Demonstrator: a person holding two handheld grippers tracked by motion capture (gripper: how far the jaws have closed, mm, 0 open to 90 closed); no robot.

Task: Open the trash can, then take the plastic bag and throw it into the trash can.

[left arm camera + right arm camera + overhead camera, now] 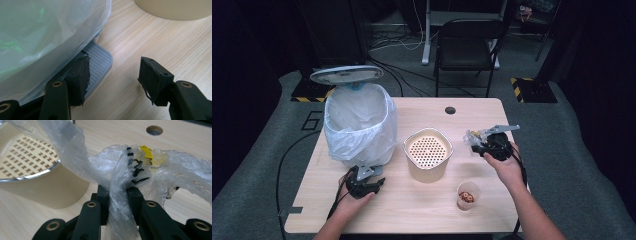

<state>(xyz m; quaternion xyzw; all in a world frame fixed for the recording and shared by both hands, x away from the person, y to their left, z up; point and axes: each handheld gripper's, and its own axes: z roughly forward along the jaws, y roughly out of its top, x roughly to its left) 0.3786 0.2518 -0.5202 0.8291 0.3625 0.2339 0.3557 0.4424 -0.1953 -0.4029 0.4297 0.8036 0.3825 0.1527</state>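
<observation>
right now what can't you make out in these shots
- Inside of the lined bin: high view, hidden by the white liner.
- Print on the crumpled plastic wrapper: right gripper view, creased and unreadable.
- Contents of the small cup: high view, too small to identify.
- Bin pedal: left gripper view, partly covered by liner and jaw.

Bin at table's left, strainer pot centre, cup right-front of pot.

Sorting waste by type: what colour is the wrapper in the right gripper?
Clear wrapper, black and yellow print; right gripper view.
</observation>
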